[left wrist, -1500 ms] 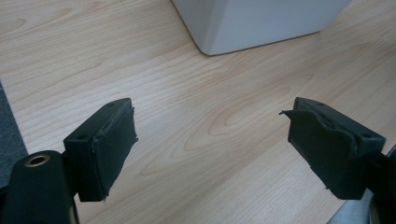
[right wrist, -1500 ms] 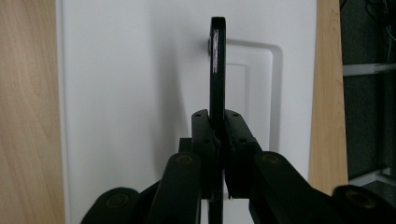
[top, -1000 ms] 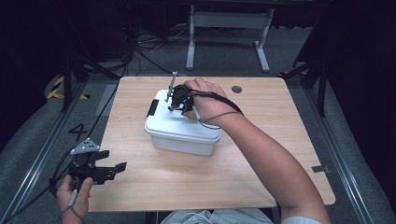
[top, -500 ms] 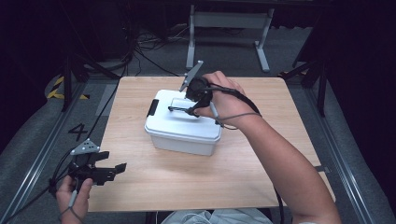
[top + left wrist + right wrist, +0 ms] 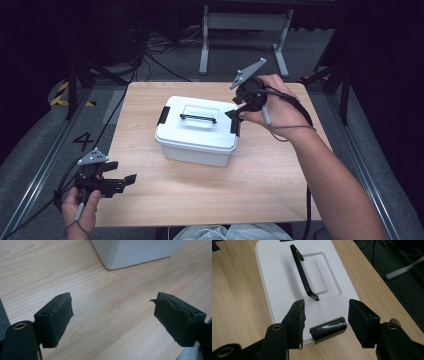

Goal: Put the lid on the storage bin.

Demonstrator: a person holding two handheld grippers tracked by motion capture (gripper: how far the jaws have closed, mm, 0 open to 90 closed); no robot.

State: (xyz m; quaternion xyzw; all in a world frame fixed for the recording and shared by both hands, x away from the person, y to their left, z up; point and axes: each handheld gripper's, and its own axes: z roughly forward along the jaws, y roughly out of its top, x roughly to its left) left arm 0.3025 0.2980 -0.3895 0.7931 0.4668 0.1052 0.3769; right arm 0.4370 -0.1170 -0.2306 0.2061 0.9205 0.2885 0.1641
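A white plastic box with a flat lid sits mid-table. Its thin black handle stands up from a recess in the lid. A black latch is at the box's left end and another latch at its right end. My right gripper hangs open just above the right latch. In the right gripper view that latch lies low between the open jaws of my right gripper, with the handle beyond. My left gripper is open over the table's front left, holding nothing.
In the left gripper view my left gripper is over bare wooden table, with a corner of the box ahead. A metal frame and cables lie on the floor behind the table. Dark floor lies beyond the table's left edge.
My right gripper has moved from the handle on the lid rightward to the box's right end, above the latch. The left gripper has stayed put.
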